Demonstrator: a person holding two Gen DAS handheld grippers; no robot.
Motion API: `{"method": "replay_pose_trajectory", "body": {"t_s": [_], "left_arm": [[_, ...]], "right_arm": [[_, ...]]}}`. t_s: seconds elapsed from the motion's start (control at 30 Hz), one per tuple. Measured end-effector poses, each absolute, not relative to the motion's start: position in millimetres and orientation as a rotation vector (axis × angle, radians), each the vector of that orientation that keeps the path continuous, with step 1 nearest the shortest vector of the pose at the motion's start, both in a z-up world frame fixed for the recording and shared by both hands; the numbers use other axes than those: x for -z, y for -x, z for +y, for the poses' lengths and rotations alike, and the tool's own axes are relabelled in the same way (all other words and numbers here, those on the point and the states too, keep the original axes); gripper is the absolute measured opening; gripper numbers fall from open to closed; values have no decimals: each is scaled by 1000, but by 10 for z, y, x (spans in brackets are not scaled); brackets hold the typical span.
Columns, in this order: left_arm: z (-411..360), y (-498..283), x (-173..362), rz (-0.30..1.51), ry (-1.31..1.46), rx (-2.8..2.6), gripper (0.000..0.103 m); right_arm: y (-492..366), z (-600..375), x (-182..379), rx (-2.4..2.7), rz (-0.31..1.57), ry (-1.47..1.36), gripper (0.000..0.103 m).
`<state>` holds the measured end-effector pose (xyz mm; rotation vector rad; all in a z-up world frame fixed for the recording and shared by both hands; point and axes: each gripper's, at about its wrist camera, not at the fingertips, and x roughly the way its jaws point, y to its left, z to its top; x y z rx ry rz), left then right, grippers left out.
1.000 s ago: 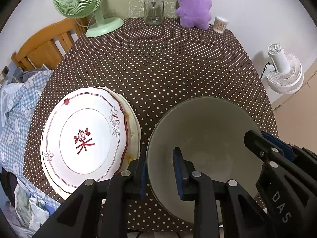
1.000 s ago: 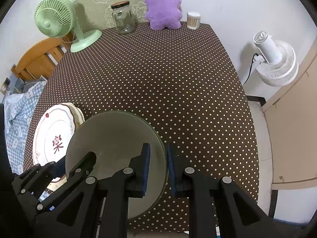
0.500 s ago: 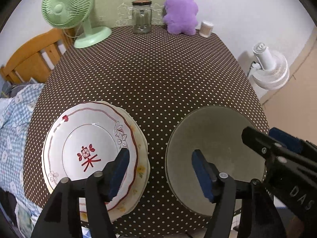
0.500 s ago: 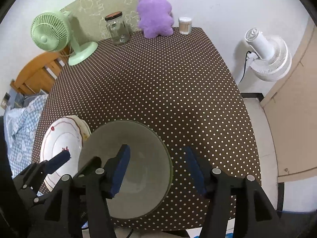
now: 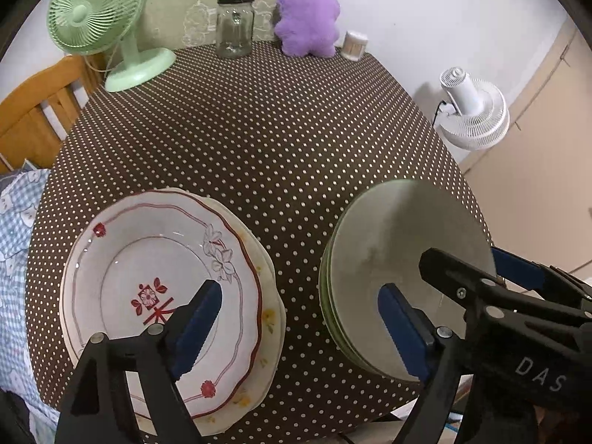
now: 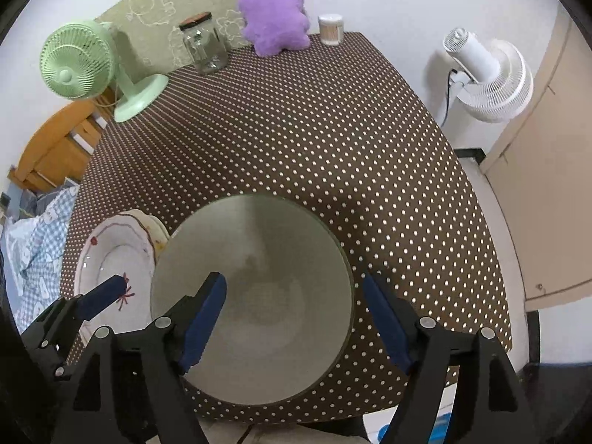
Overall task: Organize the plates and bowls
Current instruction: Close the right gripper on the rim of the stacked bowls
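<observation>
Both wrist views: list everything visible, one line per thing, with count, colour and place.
Stack of scalloped white plates: at least two, red-trimmed top, table's near left.
Grey-green stacked bowls: several, near right.
Green desk fan: one, far left.
Clear glass jar: one, far edge.
Purple plush toy: one, far edge.
Cotton swab tub: one, far right corner.
White floor fan: one, beside table.
Wooden chair: one, left.
Left gripper: open.
Right gripper: open.

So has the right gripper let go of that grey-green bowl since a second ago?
Yes. The right gripper has opened: its fingers now straddle the bowl's near rim without clamping it, and the bowl rests on the polka-dot table.
</observation>
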<state>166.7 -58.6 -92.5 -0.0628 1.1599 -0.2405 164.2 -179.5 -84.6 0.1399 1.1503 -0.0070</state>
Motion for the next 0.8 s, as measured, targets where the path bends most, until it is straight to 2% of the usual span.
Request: {"method": "replay_pose_trajectory", "body": {"t_s": [0.53, 0.8], "left_arm": [[-799, -1728, 1110, 1141, 60, 201, 85], [-877, -1741, 1097, 1137, 73, 197, 71]], "right_arm": [[-1770, -1979, 1106, 34, 1177, -169, 79], [-1864, -2024, 1160, -5, 1191, -176, 79]]}}
